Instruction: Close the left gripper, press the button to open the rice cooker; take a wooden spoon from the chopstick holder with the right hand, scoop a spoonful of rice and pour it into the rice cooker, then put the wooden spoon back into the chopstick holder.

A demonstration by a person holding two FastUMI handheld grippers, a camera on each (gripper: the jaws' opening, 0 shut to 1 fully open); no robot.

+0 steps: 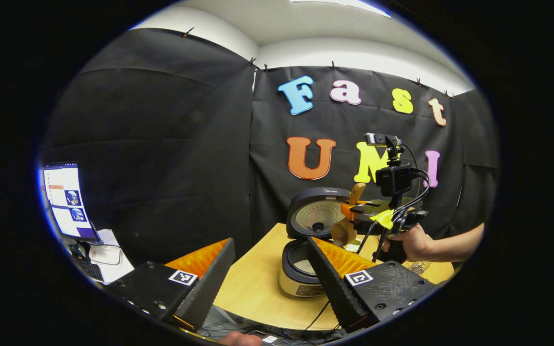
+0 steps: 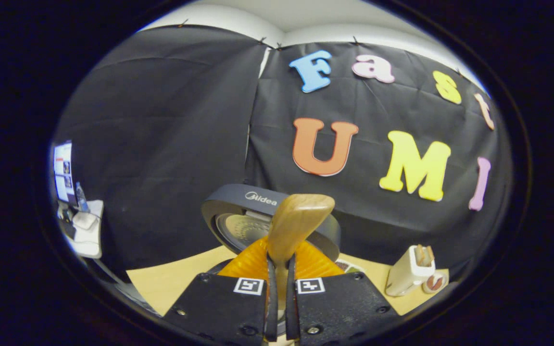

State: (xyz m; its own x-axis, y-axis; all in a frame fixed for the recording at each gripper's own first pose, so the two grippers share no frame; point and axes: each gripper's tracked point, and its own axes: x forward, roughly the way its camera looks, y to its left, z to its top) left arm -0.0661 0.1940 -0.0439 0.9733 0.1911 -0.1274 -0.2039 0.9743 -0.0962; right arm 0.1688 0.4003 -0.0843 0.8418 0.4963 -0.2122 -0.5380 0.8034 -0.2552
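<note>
With the right gripper [image 2: 281,283] clamped on the light wooden spoon [image 2: 292,226] over the open grey rice cooker [image 1: 306,269], tip it slowly so rice falls inside, while the left gripper [image 1: 270,276] waits wide apart.

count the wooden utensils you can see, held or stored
2: a wooden spoon gripped by the right tool over the rice cooker, and one standing in the chopstick holder at the right. More may be hidden inside.

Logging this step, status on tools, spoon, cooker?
Left tool open, idle. Right tool shut on spoon, above cooker. Lid up. Nothing in the way.
</note>
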